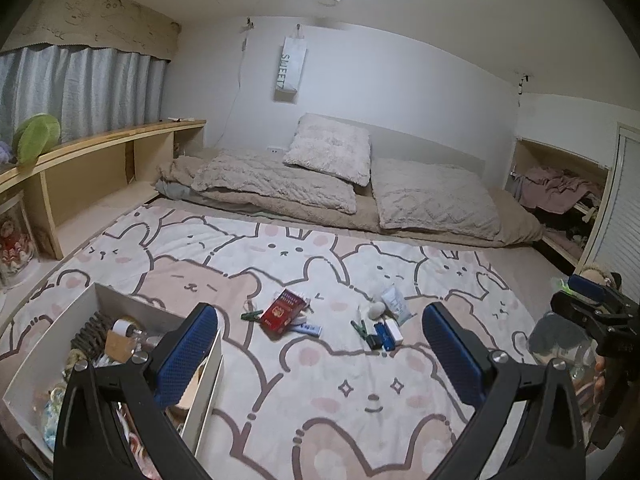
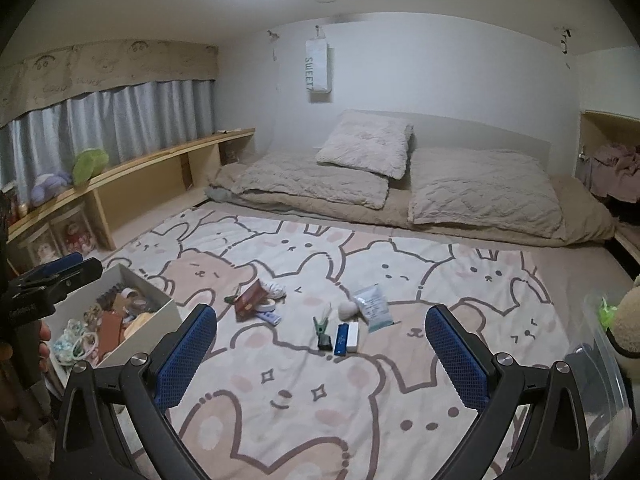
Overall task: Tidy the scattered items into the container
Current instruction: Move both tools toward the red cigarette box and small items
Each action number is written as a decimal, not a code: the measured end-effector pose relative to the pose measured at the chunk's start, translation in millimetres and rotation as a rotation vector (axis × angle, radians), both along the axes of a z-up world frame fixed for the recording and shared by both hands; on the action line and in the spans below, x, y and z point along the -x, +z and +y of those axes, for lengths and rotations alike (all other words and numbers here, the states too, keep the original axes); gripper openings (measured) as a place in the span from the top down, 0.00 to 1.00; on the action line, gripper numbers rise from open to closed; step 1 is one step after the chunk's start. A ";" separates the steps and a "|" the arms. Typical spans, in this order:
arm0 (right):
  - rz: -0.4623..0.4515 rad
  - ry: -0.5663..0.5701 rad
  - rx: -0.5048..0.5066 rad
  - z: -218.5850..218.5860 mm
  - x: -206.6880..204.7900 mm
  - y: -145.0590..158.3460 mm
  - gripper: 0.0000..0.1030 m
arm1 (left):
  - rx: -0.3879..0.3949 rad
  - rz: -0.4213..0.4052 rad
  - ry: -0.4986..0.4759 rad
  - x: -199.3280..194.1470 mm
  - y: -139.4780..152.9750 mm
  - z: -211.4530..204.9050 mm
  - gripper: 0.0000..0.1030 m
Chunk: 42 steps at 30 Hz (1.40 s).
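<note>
Both sets of blue-padded fingers fill the bottom of my feeds: the left gripper [image 1: 320, 356] and the right gripper [image 2: 320, 356] are each spread wide with nothing between the pads, hovering over the bear-and-rabbit blanket [image 1: 280, 400].

From the left wrist I look down into the white box [image 1: 60, 332] just beside the left finger, packed with a woven piece and a tape roll; the right wrist shows that same box [image 2: 160, 304] from farther off, with hair ties inside.

Scattered items lie mid-blanket, apart from the box: a red booklet [image 1: 285, 311] with a green clip [image 1: 251, 314] just beside it, then a second cluster with a blue stick [image 2: 341, 338], a white stick [image 2: 352, 336], a green clothespin [image 2: 320, 325], a white pouch [image 2: 373, 307] and a pale ball [image 2: 347, 309].

Only the right wrist shows a clear plastic bin [image 2: 600, 344] at its right edge.
</note>
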State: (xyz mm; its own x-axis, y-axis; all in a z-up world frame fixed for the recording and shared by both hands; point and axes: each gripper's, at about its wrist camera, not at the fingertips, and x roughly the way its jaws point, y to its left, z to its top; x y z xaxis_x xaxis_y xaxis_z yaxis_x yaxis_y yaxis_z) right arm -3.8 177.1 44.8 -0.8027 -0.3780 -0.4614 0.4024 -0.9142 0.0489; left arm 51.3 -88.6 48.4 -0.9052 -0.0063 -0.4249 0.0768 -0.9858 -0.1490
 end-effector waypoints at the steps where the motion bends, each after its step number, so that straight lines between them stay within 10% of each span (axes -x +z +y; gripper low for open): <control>1: 0.004 -0.004 0.004 2.1 3.5 0.3 0.00 | 0.004 0.003 -0.002 3.4 0.9 0.5 0.00; 12: -0.013 -0.022 0.070 12.4 38.1 -19.2 0.00 | 0.024 0.032 -0.021 39.8 -11.4 5.8 0.00; 42: -0.330 -0.068 0.035 -4.0 121.7 -181.4 0.00 | 0.011 -0.139 -0.021 148.8 -159.9 -3.3 0.00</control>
State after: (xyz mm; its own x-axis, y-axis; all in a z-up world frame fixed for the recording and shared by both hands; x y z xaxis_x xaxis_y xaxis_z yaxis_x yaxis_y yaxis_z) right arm -125.5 173.1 -136.6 -0.6361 -0.3483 -0.6885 0.2974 -0.9341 0.1978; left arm -97.5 -91.9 -111.5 -0.8378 0.0071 -0.5460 0.0749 -0.9890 -0.1278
